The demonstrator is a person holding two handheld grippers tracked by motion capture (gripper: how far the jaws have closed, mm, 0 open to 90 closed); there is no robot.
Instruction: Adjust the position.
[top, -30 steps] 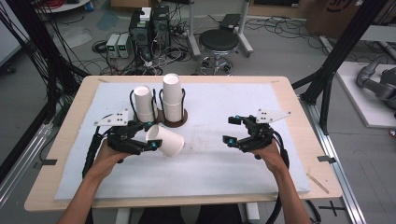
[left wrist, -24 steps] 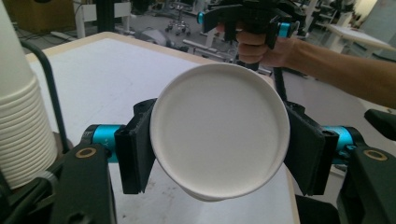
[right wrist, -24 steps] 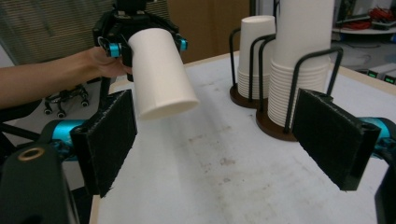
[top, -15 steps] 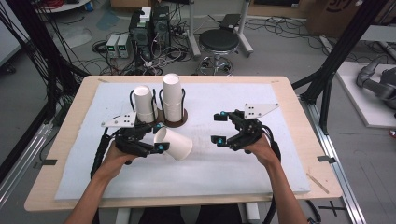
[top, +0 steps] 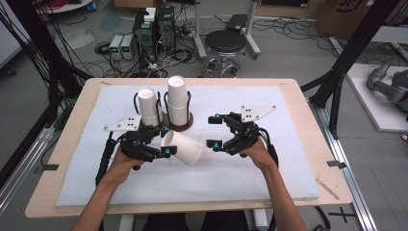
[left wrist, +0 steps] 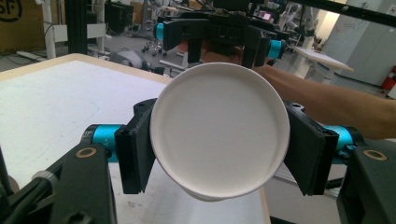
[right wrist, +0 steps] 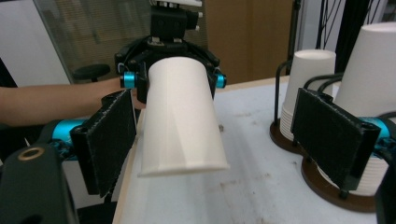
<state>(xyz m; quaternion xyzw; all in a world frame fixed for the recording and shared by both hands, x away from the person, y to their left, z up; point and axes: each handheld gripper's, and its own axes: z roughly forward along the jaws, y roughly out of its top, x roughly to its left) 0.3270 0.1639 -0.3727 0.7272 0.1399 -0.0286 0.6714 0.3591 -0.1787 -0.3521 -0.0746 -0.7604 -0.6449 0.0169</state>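
— Pinching the paper cup sideways above the surface, the left gripper is squeezing its base.
— Right gripper is spread, nearing; it's risking crushing the thin wall.

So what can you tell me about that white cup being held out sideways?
The white paper cup is plain and unprinted, with a slight taper. It lies nearly level above the white mat, clamped near its narrow closed end between the black pads of the left gripper. Its wide rim points at the right gripper, whose jaws stand open, not touching it.
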